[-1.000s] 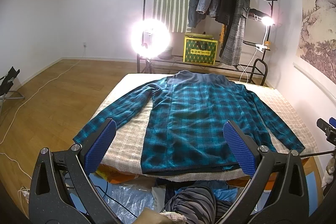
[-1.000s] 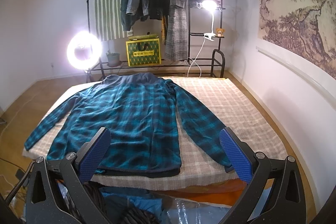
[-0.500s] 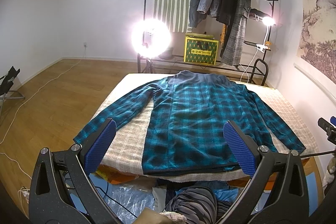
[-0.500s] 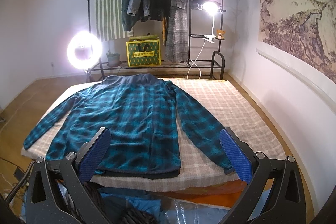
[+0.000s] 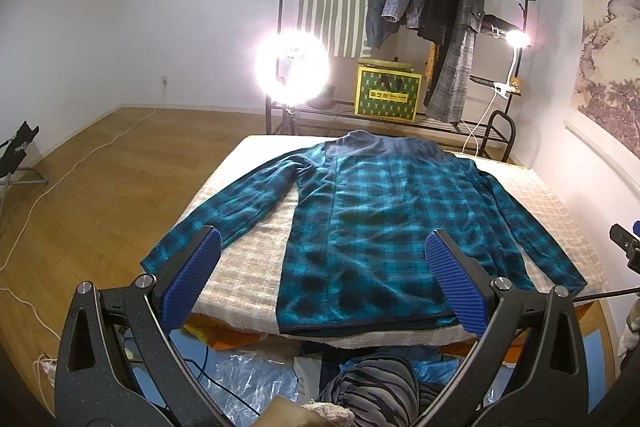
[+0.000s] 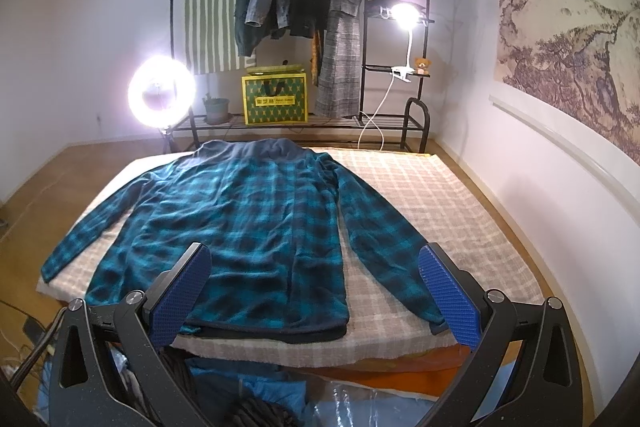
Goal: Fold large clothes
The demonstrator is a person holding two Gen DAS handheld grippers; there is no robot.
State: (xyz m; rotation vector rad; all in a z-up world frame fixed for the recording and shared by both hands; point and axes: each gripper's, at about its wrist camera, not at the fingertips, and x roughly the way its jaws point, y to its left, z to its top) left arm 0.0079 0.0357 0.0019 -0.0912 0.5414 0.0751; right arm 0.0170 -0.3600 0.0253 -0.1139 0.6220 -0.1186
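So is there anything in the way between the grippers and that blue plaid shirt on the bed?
Nothing visible. The plaid shirt lies spread flat on the bed, with open space before the left gripper and right gripper, both open.

Support surface: a low bed covered by a beige checked blanket, standing on a wooden floor. One item lies directly on the blanket: a teal-and-black plaid shirt, spread flat with no fold made, collar toward the far edge and hem along the near edge. Both sleeves extend outward and down; the cuffs reach close to the near corners of the bed. The shirt occupies the side of the bed away from the wall; the blanket beside the wall is bare. A white cable runs across the floor. Crumpled fabric and clear plastic sheeting lie below the near edge.
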